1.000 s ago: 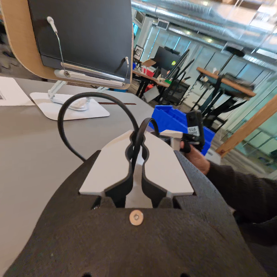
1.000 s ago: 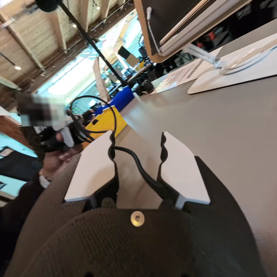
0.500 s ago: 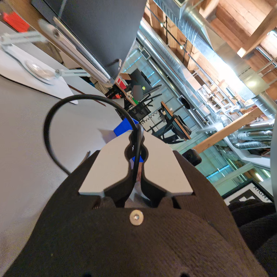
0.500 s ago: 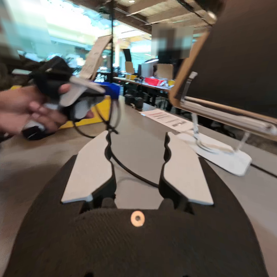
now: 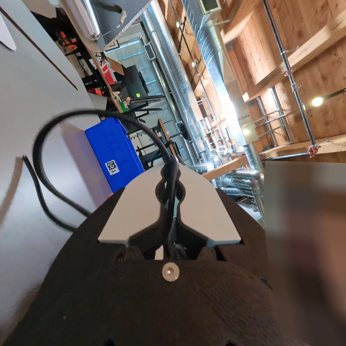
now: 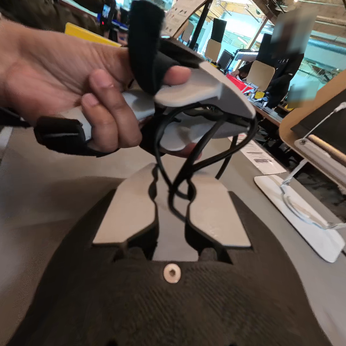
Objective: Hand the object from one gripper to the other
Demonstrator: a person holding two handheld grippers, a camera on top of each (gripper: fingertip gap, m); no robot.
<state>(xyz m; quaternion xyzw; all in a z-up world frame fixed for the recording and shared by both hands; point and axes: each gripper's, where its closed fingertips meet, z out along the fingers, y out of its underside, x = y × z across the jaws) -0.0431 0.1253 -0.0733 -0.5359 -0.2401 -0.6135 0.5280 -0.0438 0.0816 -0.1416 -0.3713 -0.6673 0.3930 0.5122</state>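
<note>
Right wrist view: your half-open right gripper (image 6: 171, 184) has now come around the thin black cable (image 6: 174, 187), which the left gripper (image 6: 250, 114) keeps pinched, so you can close.

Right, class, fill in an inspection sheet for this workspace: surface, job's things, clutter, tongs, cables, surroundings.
Surface: flat grey tabletop, mostly bare.
Job's things: thin black looped cable.
Clutter: white flat-based stand carrying a dark panel; printed white sheet; blue plastic bin; yellow bin.
Tongs: left tongs shut on the cable; right tongs open, cable strands hanging between the fingers. A hand holds the left tool.
Cables: only the black one.
Surroundings: wooden ceiling beams, silver ducts, other desks, chairs, a person beyond.
</note>
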